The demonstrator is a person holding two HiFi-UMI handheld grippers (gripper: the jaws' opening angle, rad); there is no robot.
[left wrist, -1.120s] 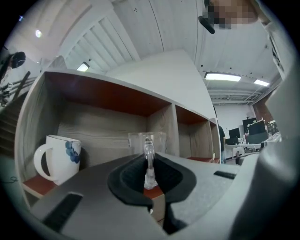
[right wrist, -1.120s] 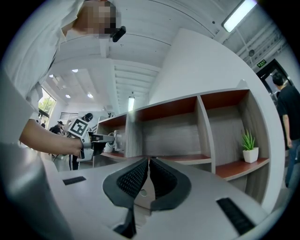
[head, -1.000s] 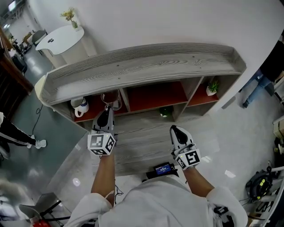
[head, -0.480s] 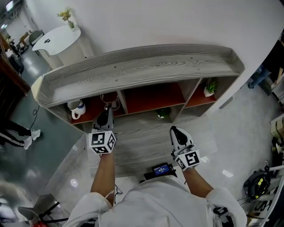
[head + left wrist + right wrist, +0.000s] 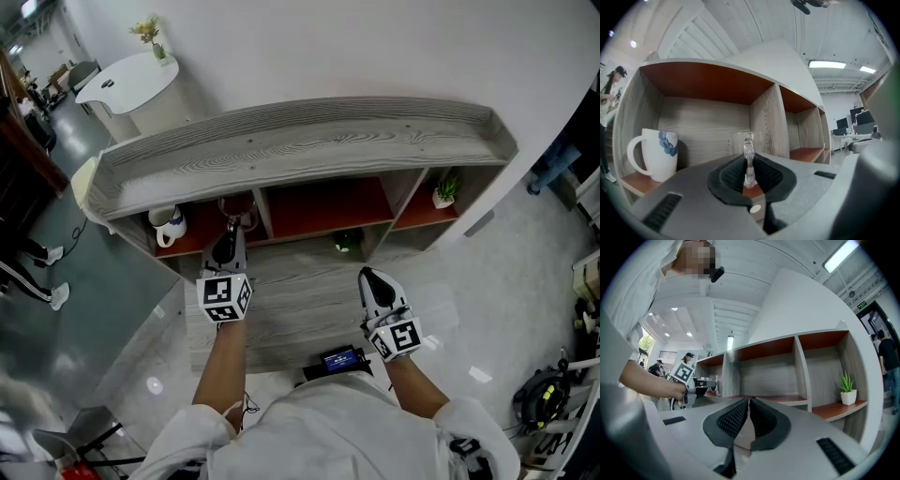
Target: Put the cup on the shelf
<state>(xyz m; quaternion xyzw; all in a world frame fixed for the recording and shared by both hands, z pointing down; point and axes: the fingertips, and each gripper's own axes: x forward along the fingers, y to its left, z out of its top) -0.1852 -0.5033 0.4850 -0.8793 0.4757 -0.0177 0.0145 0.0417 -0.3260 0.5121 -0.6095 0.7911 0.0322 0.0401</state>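
Observation:
A clear glass cup [image 5: 234, 205] [image 5: 745, 142] is inside the left compartment of the wooden shelf [image 5: 300, 141], close to the divider. My left gripper [image 5: 228, 246] [image 5: 748, 169] reaches into that compartment with the cup's glass handle [image 5: 748, 159] between its pads. Its jaws are opening, but the pads still touch the handle. The jaws hide the cup's base, so I cannot tell whether it rests on the board. My right gripper [image 5: 368, 277] [image 5: 748, 401] hovers shut and empty in front of the middle compartment.
A white mug [image 5: 170, 226] [image 5: 658, 153] with a blue print stands left of the cup in the same compartment. A small potted plant [image 5: 446, 187] [image 5: 847, 387] sits in the right compartment. A green object [image 5: 348, 240] lies by the shelf's base. A round white table [image 5: 127, 80] stands far left.
The left gripper has edged slightly right and stayed at the compartment with the cup. The right gripper has not moved. The person's legs at the left edge have shifted.

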